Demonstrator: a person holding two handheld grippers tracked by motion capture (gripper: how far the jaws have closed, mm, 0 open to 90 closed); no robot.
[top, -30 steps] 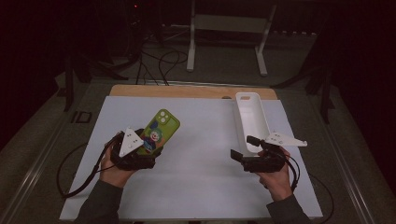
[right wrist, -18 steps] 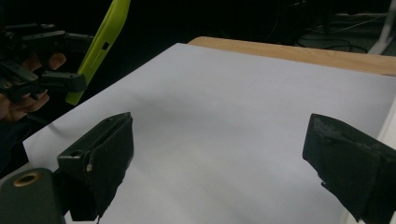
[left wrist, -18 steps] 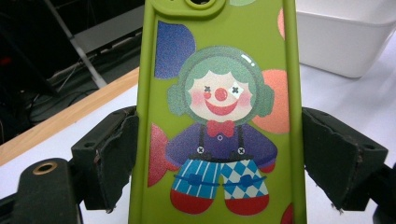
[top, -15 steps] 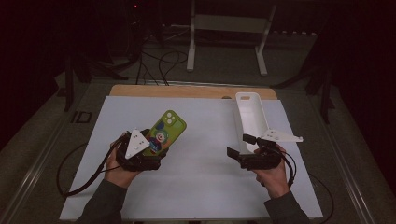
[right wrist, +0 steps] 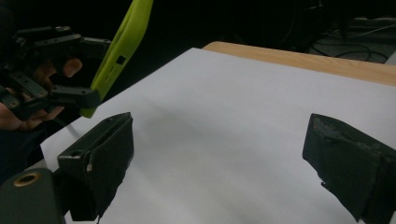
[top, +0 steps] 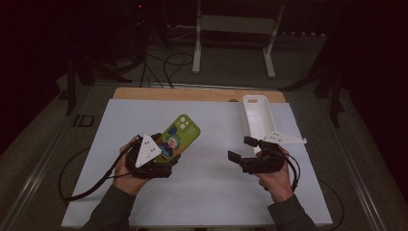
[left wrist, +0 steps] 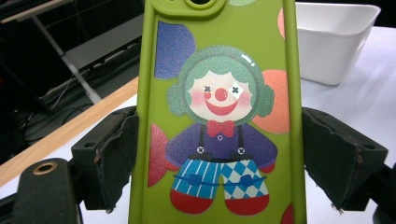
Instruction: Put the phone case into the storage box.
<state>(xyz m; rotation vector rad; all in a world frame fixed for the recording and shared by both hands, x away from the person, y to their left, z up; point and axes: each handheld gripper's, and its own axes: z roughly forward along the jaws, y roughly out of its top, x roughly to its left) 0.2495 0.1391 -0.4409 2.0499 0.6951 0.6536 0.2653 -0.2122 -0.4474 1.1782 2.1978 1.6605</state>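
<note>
A green phone [top: 179, 135] with a clown picture on its back is held tilted above the white table sheet [top: 211, 192]. My left gripper [top: 168, 153] is shut on its lower half. In the left gripper view the phone [left wrist: 219, 116] stands upright between the two black pads [left wrist: 112, 158], which press on its two long edges. My right gripper [top: 242, 149] hovers at the right, pointing left toward the phone, open with nothing in it. The right gripper view has its own jaws [right wrist: 219, 154] wide apart over bare sheet, with the phone [right wrist: 122, 51] edge-on at the far left.
A white oblong bin [top: 257, 118] lies at the back right of the sheet, just behind my right hand; it is also seen in the left gripper view [left wrist: 336, 42]. A wooden strip [top: 192, 94] borders the far edge. A metal stand [top: 231, 29] rises beyond the table.
Both hands have drifted slightly toward the middle of the sheet. The phone stays in the left gripper, and the right jaws stay apart.
</note>
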